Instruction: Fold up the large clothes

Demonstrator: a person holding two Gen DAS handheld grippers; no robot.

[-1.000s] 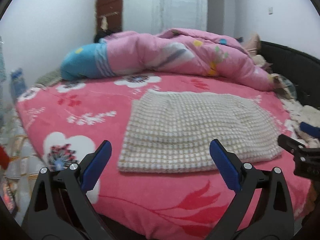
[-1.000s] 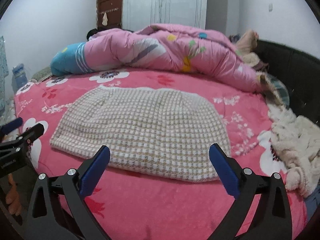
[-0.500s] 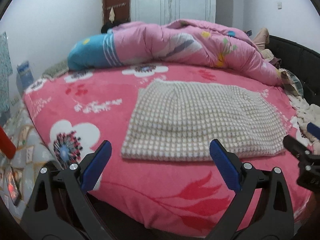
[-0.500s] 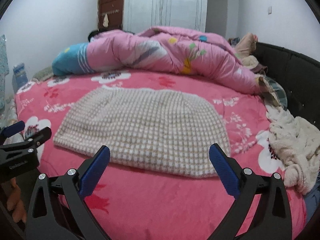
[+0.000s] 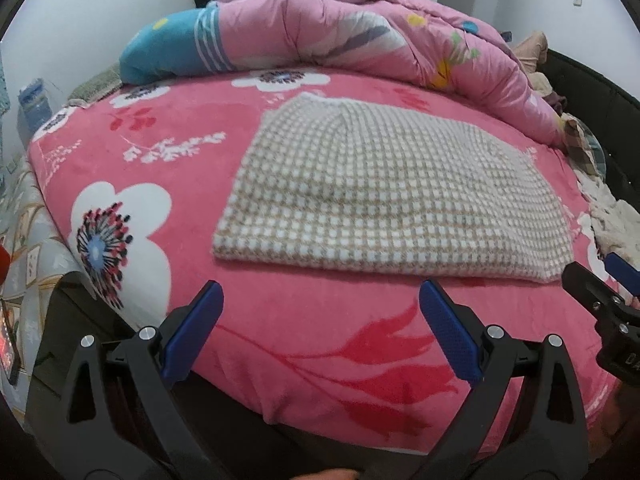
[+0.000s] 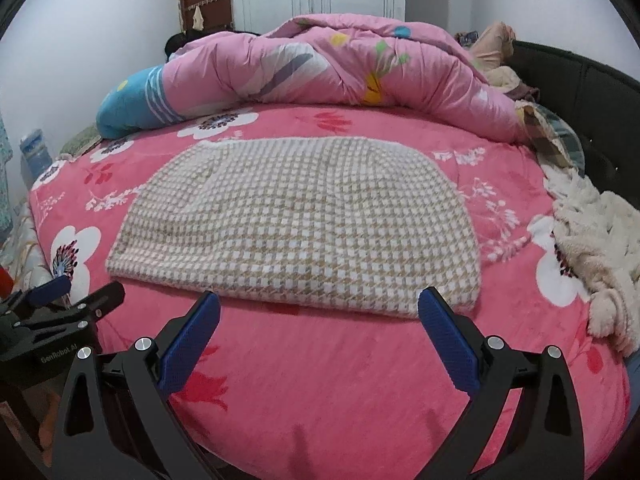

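On the pink bedspread (image 6: 320, 360) our checked knit garment (image 6: 296, 224) lies flat, looking soft and floppy. Left gripper (image 5: 320, 332) and right gripper (image 6: 320, 332) both gape empty; we'd pinch its near hem corners.

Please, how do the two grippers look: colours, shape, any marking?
Both are the same: the left gripper and the right gripper have black angular plastic fingers with triangular cut-outs, silver screws, and blue textured pads. White lettering marks the left gripper's body in the right view.

bare blanket (image 6: 320, 380) strip in front free, quilt (image 6: 320, 64) blocks far side, fleece (image 6: 600, 232) crowds rt edge
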